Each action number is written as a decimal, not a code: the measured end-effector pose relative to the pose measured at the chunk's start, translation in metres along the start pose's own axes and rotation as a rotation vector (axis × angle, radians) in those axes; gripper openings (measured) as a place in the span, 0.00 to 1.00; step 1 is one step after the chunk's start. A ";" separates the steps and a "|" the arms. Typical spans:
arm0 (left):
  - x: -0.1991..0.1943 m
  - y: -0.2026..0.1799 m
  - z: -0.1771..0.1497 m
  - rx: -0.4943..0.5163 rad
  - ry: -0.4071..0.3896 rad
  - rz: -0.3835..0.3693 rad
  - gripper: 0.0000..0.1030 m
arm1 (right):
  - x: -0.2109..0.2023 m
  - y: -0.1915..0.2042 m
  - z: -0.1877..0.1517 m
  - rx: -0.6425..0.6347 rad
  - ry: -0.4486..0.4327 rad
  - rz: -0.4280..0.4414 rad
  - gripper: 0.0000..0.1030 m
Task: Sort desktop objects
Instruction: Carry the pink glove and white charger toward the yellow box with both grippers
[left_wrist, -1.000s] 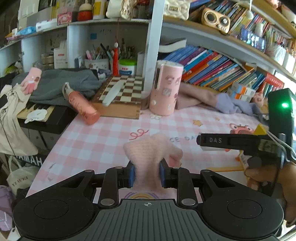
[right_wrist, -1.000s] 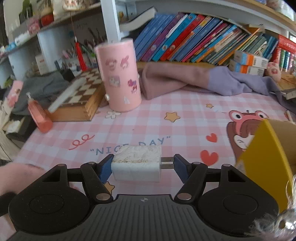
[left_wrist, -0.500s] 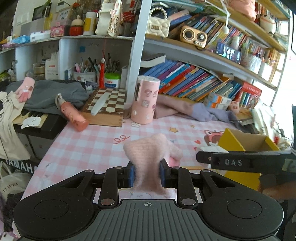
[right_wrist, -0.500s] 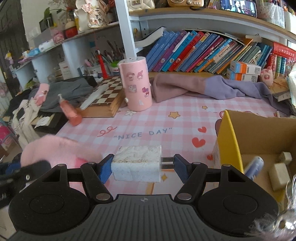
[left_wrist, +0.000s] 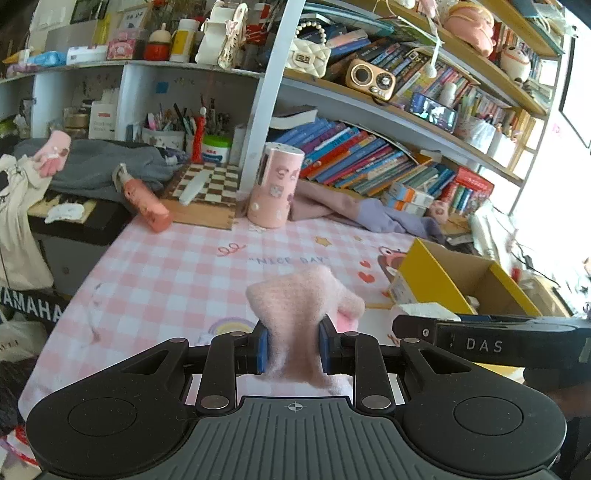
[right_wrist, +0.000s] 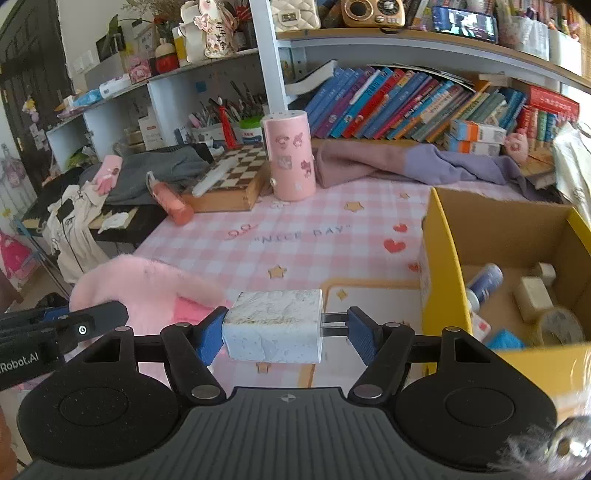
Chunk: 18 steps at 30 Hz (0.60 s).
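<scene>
The left gripper (left_wrist: 291, 345) is nearly closed, its blue pads pinching a fluffy pale pink knitted glove (left_wrist: 301, 306) that bulges up above the fingers and hangs clear of the desk. The right gripper (right_wrist: 284, 334) stands about half open, clamped on a white rectangular plug-in charger block (right_wrist: 273, 325): one blue pad presses the block's flat end, the other bears on its metal prongs. The block too is off the surface.

In the right wrist view the pink glove (right_wrist: 147, 284) shows just left of the charger, beside the black bar of the left gripper. Below both lies a pink-and-white checked desk mat (right_wrist: 295, 236) printed with "NICE DAY", hearts and stars. To the right stands an open yellow cardboard box (right_wrist: 443, 266), holding a small blue-capped bottle (right_wrist: 484, 280) and a few pale blocks. Farther back stand a pink sticker-covered cylinder (right_wrist: 291, 155), a wooden chessboard box (right_wrist: 236, 177) and an orange-pink bottle (right_wrist: 171, 203) lying on its side.
</scene>
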<state>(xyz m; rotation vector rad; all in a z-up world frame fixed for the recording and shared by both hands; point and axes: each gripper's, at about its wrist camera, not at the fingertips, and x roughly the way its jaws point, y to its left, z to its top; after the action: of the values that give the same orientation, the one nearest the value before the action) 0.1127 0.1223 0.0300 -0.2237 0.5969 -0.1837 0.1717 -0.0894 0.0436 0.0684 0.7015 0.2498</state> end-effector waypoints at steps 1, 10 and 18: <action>-0.004 0.000 -0.002 0.000 0.001 -0.005 0.24 | -0.004 0.001 -0.004 0.005 0.003 -0.006 0.64; -0.033 -0.001 -0.023 0.036 0.020 -0.048 0.24 | -0.039 0.016 -0.039 0.031 0.009 -0.047 0.64; -0.051 -0.004 -0.037 0.084 0.051 -0.083 0.24 | -0.063 0.022 -0.067 0.080 0.028 -0.072 0.64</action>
<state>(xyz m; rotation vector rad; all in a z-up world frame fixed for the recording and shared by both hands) 0.0498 0.1249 0.0288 -0.1624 0.6293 -0.2945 0.0772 -0.0849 0.0355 0.1154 0.7404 0.1537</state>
